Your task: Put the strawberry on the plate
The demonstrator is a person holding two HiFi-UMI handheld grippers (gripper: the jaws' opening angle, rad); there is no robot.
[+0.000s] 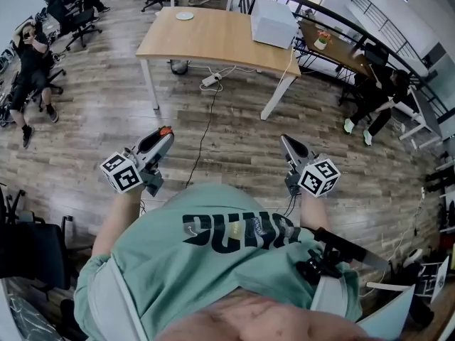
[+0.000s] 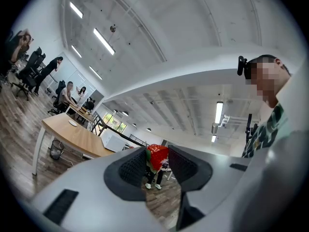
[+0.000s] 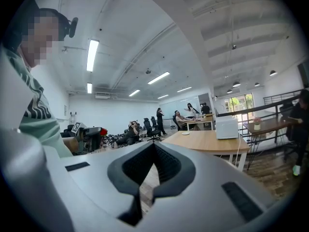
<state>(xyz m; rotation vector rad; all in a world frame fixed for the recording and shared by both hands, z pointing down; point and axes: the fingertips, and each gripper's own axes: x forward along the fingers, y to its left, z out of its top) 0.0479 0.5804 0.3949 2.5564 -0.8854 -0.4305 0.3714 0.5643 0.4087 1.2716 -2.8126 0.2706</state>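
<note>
Office, wood floor | left tongs (image 1: 165, 133) pinching strawberry (image 2: 157, 154) at jaw tips | right tongs (image 1: 287, 143) pressed together, empty | plate (image 1: 184, 15) on table (image 1: 213, 41), well ahead of both tongs | step: carry | next: approach table, lower strawberry onto plate, spread jaws

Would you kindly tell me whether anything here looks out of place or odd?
Nothing is spilled or damaged. The small red strawberry sits pinched in the left claw, far from the white round plate on the wooden table, and a black cable trails loose across the wood floor.
</note>
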